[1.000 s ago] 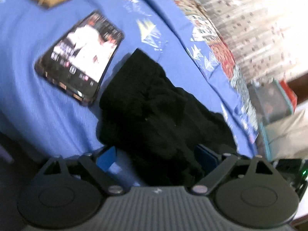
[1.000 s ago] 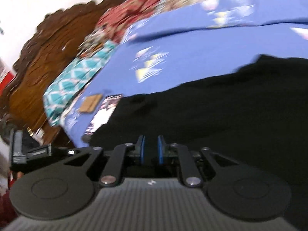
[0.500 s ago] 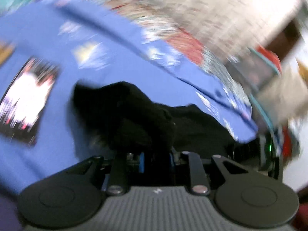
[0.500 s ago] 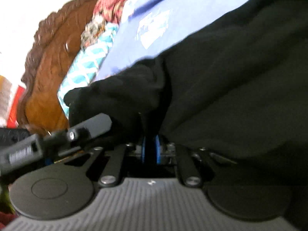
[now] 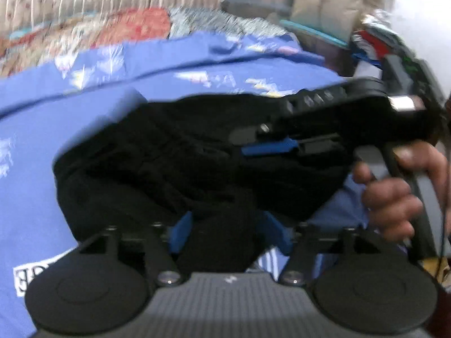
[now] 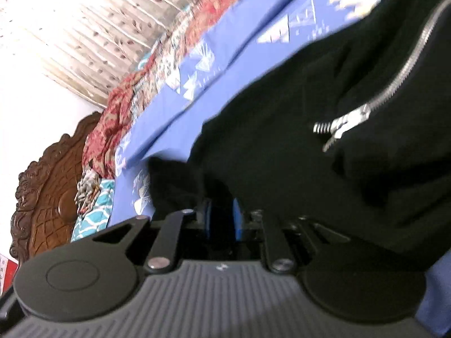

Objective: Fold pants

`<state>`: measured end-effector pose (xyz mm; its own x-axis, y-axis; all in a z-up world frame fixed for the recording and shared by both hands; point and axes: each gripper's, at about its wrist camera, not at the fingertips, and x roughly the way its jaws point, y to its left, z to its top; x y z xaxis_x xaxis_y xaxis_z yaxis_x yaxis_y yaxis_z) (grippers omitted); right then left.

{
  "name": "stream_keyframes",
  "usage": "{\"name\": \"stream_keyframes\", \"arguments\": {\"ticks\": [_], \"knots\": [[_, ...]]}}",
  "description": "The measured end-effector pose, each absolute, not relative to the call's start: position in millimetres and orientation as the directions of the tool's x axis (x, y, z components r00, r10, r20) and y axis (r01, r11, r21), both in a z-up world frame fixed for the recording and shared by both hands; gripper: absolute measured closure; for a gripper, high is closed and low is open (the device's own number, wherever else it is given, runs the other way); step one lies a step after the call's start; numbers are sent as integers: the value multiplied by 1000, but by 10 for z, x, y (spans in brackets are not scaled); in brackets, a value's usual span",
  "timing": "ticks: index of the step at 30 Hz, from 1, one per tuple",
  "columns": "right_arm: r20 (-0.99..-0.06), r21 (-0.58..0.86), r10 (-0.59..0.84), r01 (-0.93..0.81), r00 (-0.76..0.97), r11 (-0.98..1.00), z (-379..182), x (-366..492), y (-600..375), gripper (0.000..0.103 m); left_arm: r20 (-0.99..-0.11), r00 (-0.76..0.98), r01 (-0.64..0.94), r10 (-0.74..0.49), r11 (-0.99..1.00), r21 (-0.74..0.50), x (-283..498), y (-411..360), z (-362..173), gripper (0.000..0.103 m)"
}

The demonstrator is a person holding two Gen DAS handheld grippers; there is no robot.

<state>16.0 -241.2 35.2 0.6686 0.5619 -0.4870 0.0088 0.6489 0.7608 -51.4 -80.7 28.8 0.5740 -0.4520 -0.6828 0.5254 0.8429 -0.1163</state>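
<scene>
The black pants (image 5: 169,163) lie bunched on the blue bedsheet (image 5: 36,129). My left gripper (image 5: 228,233) has its blue fingers (image 5: 180,231) partly apart with a thick wad of black fabric between them. My right gripper (image 6: 221,219) has its blue pads close together on black pants fabric (image 6: 282,140); a silver zipper (image 6: 375,104) runs across the cloth above it. The right gripper also shows in the left wrist view (image 5: 270,148), lying sideways on the pants with a hand on its handle.
A carved wooden headboard (image 6: 42,191) and patterned red and teal blankets (image 6: 112,129) lie along the bed's far side. A striped curtain (image 6: 98,28) hangs behind. Clutter and boxes (image 5: 324,8) stand past the bed's corner.
Both grippers have swung around with the pants. The left gripper's fingers stand wider apart than half a second ago, with fabric still between them. The phone has left the left view.
</scene>
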Motion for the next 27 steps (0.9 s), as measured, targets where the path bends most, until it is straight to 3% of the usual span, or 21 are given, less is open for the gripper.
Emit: {"name": "stream_keyframes", "arguments": {"ticks": [2, 6, 10, 11, 13, 15, 17, 20, 24, 26, 27], "knots": [[-456, 758, 555, -24, 696, 652, 417, 158, -2358, 37, -654, 595, 526, -468, 842, -124, -618, -683, 376, 27], [-427, 720, 570, -118, 702, 684, 496, 234, -2372, 34, -622, 623, 441, -475, 870, -222, -759, -284, 489, 27], [-509, 673, 577, -123, 639, 730, 324, 343, -2292, 30, -605, 643, 270, -471, 877, -396, -703, 188, 498, 28], [-557, 647, 559, -101, 614, 756, 241, 382, -2233, 31, -608, 636, 223, -475, 868, -444, -645, 291, 451, 29], [-612, 596, 524, -91, 592, 798, 153, 381, -2148, 48, -623, 620, 132, -477, 846, -517, -533, 443, 347, 30], [-608, 611, 548, -102, 575, 785, 189, 344, -2143, 76, -630, 604, 83, -488, 825, -559, -446, 505, 251, 30], [-603, 660, 581, -68, 547, 748, 263, 291, -2162, 83, -643, 587, 51, -493, 815, -578, -358, 491, 155, 30], [-592, 648, 589, -110, 549, 754, 394, 64, -2135, 85, -650, 551, 47, -523, 797, -602, -249, 439, 19, 30], [-643, 583, 500, -52, 580, 811, 218, 7, -2175, 76, -677, 514, 67, -526, 812, -580, -155, 265, -79, 31], [-633, 599, 509, -47, 583, 800, 270, 5, -2224, 68, -697, 506, 66, -507, 829, -555, -161, 254, -97, 54], [-634, 563, 484, -68, 603, 823, 352, -7, -2208, 66, -692, 508, 62, -513, 823, -565, -157, 279, -90, 60]]}}
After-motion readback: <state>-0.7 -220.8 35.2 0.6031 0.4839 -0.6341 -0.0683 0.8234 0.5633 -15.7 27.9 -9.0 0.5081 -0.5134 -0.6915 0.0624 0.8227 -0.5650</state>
